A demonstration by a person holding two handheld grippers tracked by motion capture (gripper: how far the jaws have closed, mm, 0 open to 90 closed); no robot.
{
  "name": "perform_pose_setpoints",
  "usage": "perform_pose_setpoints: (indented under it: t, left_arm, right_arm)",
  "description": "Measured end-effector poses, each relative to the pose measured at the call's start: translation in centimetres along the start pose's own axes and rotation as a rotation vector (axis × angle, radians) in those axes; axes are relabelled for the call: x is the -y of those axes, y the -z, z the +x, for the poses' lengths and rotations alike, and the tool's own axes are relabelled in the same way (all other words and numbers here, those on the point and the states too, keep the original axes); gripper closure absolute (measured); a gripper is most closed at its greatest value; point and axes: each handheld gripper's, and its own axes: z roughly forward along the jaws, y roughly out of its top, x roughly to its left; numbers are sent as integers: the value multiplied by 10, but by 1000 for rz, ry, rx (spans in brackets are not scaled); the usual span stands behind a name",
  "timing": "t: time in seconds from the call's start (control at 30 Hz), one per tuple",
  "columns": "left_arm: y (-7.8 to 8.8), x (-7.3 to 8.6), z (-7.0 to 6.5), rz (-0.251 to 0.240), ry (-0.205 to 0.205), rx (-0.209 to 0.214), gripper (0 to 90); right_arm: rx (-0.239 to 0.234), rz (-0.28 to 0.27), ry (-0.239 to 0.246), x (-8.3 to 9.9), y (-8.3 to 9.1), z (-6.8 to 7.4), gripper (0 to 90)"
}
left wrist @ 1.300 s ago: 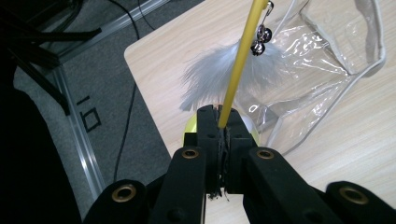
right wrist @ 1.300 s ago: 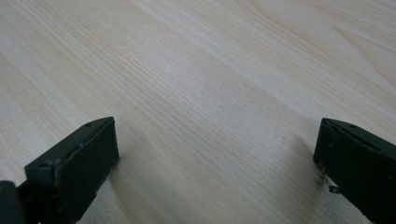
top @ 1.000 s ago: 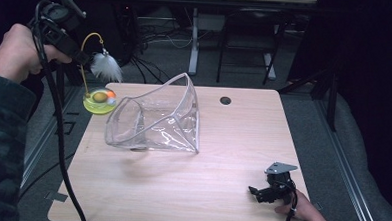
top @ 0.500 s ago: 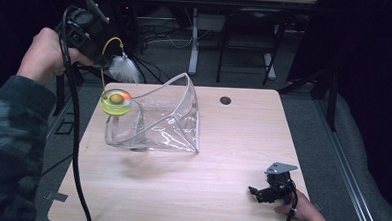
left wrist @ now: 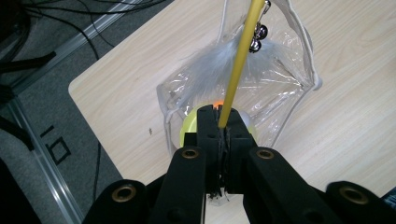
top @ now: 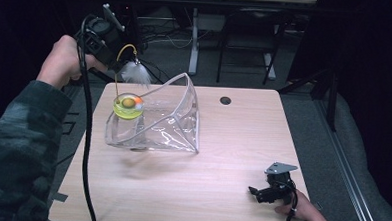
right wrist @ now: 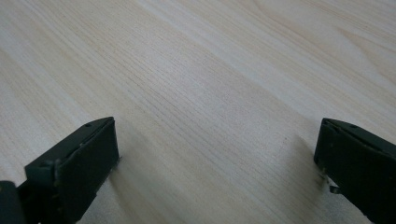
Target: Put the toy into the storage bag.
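A cat toy hangs from my left gripper (top: 115, 61), which is shut on its thin yellow wire (left wrist: 238, 65). The toy has a yellow-green round base (top: 128, 106) with an orange ball, a white feather (top: 135, 74) and small bells (left wrist: 258, 37). The base hangs at the open left mouth of a clear plastic bag (top: 169, 120) that lies on the wooden table (top: 232, 142). In the left gripper view the feather (left wrist: 219, 63) lies over the bag (left wrist: 285, 79), and the base (left wrist: 189, 128) peeks out behind the jaws. My right gripper (top: 260, 192) rests open on the table's front right, with bare wood between its jaws (right wrist: 215, 154).
A black round hole (top: 225, 100) sits near the table's far edge. The left gripper's cable (top: 85, 135) hangs down past the table's left side. Metal desk legs and cables stand on the floor beyond the table.
My left hand has carried the toy to the right and a little down, from beside the table's left edge to the bag's open mouth. The right gripper has stayed still.
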Motion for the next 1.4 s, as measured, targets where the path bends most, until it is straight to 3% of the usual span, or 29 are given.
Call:
perform_pose_setpoints:
  t: [0.7,1.4]
  left_arm:
    - [-41,2,-11,30,-13,77,884]
    - [-72,6,-17,50,-15,120,884]
  right_arm:
    - [-3,-5,2,0,0,0,0]
    - [-4,-5,3,0,0,0,0]
